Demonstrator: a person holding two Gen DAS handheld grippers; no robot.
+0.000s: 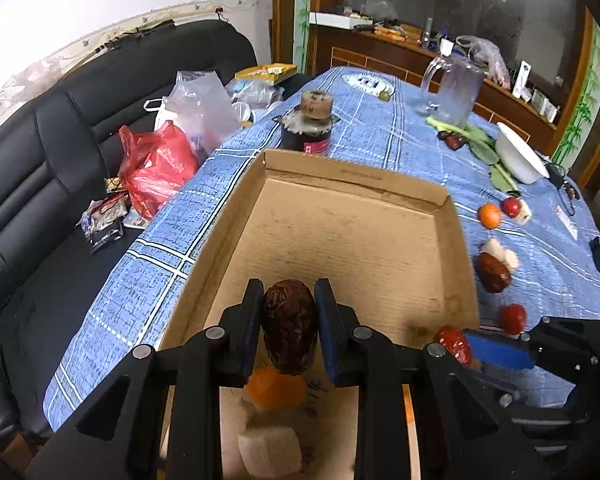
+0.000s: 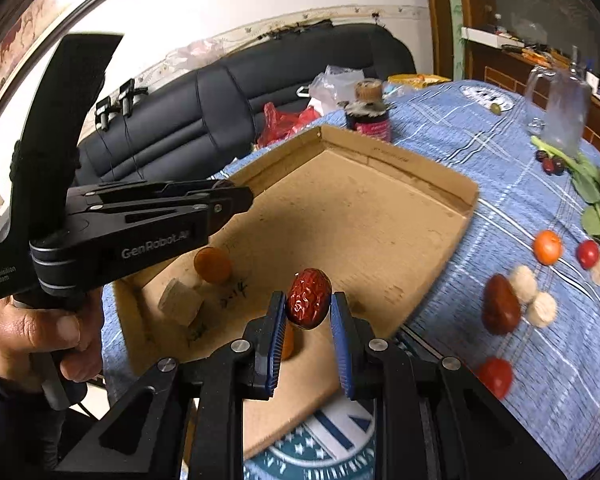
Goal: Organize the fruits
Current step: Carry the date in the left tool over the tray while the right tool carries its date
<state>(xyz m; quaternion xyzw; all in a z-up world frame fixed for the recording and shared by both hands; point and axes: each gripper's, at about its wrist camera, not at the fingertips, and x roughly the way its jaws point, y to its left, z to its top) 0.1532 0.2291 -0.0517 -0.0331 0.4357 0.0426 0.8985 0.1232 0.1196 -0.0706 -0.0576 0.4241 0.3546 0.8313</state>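
My left gripper (image 1: 289, 312) is shut on a dark wrinkled red date (image 1: 290, 324) and holds it over the near part of a shallow cardboard tray (image 1: 440, 200). In the tray below lie an orange fruit (image 1: 276, 390) and a pale cut chunk (image 1: 270, 454). My right gripper (image 2: 306, 312) holds a bright red date (image 2: 309, 298) between its blue pads (image 2: 278, 334) over the tray's near edge (image 2: 466, 194); the right pad stands slightly off the fruit. The left gripper body (image 2: 140, 220) hovers at the tray's left side in the right wrist view.
On the blue checked tablecloth (image 2: 500, 152) right of the tray lie a dark date (image 2: 500, 310), two white chunks (image 2: 534, 296), red tomatoes (image 2: 496, 376), an orange fruit (image 2: 547, 247), greens (image 2: 588, 184). A dark jar (image 1: 308, 124), glass mug (image 1: 456, 92), white bowl (image 1: 520, 156) stand behind. A black sofa (image 1: 60, 152) with bags is left.
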